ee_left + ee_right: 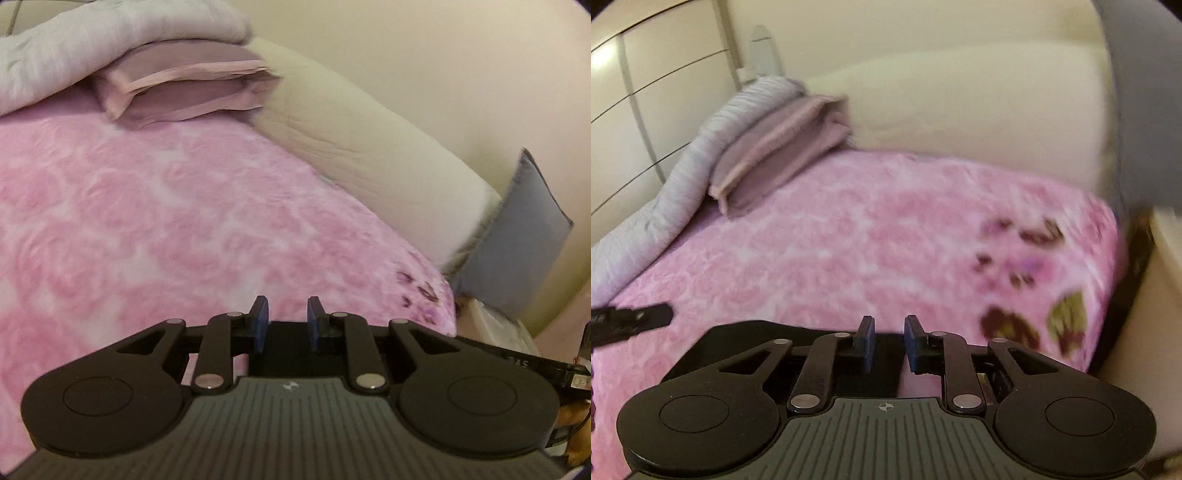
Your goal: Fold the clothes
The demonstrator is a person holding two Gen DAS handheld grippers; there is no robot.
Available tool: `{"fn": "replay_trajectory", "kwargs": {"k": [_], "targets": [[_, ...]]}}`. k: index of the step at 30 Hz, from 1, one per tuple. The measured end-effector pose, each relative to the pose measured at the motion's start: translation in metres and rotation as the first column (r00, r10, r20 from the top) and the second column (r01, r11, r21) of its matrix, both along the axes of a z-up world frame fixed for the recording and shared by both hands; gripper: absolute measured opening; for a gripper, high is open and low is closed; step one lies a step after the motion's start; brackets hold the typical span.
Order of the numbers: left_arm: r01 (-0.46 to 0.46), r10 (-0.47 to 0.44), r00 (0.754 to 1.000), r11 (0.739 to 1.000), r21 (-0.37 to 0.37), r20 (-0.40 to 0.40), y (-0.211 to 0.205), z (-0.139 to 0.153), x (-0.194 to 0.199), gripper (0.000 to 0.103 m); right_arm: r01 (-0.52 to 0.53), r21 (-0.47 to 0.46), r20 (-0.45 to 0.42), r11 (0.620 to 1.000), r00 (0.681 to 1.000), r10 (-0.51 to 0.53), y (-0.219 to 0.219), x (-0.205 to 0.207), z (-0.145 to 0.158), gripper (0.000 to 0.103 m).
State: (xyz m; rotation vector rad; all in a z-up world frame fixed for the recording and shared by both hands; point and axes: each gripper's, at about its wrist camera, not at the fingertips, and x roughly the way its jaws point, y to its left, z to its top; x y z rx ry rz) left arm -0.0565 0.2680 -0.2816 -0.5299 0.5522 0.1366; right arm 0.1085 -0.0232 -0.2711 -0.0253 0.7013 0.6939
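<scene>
Your left claw (284,321) and right claw (889,341) each hang over the pink bedspread (166,221) with blue pads a little apart, gripping nothing. Farther off, the folded mauve clothes (184,92) lie at the bed's far edge against the grey blanket (92,48), their long axis along that edge, beside the cream pillow (369,147).

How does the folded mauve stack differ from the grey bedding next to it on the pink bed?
The folded mauve fabric stack is a compact, flat-layered rectangle with paler pink edges; the grey rumpled quilt is a long, loose heap running along the bed's far side. The quilt is much larger and bulges over the stack's top. The stack looks smooth, the quilt finely textured. Both rest on the pink patterned blanket.
</scene>
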Motion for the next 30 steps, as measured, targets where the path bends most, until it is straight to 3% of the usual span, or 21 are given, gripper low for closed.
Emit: {"fn": "replay_trajectory", "kwargs": {"k": [2, 6, 9, 13, 18, 23, 27, 30], "targets": [[0.045, -0.044, 0.998, 0.998, 0.038, -0.036, -0.015, -0.006, 0.015, 0.017, -0.036, -0.048, 0.022, 0.998, 0.999, 0.037, 0.015, -0.006, -0.006, 0.021], [0.08, -0.063, 0.986, 0.991, 0.104, -0.156, -0.038, -0.046, 0.036, 0.014, -0.067, -0.179, 0.003, 0.982, 0.998, 0.068, 0.036, -0.007, -0.045, 0.021], [0.065, -0.034, 0.985, 0.981, 0.184, -0.167, -0.046, -0.064, 0.038, 0.015, -0.065, -0.215, 0.052, 0.974, 0.996, 0.078, 0.038, -0.011, -0.063, 0.021], [0.083, -0.035, 0.979, 0.968, 0.238, -0.202, -0.051, -0.061, 0.045, 0.015, -0.057, -0.221, 0.053, 0.974, 0.996, 0.071, 0.042, -0.008, -0.07, 0.021], [0.014, 0.009, 0.991, 0.986, 0.166, -0.135, -0.042, -0.031, 0.007, 0.01, -0.021, -0.097, -0.001, 0.995, 1.0, 0.021, 0.008, -0.016, -0.034, 0.021], [-0.041, 0.052, 0.996, 0.986, 0.161, -0.071, -0.062, -0.002, -0.059, 0.01, -0.001, -0.038, 0.01, 0.999, 1.0, 0.001, -0.041, -0.074, 0.001, 0.022], [-0.075, 0.09, 0.993, 0.982, 0.172, -0.082, -0.095, -0.01, -0.097, 0.01, -0.03, -0.037, 0.001, 0.999, 1.0, 0.031, -0.058, -0.126, -0.006, 0.021], [-0.082, 0.105, 0.983, 0.985, 0.151, -0.152, -0.108, -0.034, -0.101, 0.01, -0.048, -0.143, -0.034, 0.989, 0.998, 0.043, -0.052, -0.142, -0.037, 0.021]]}}
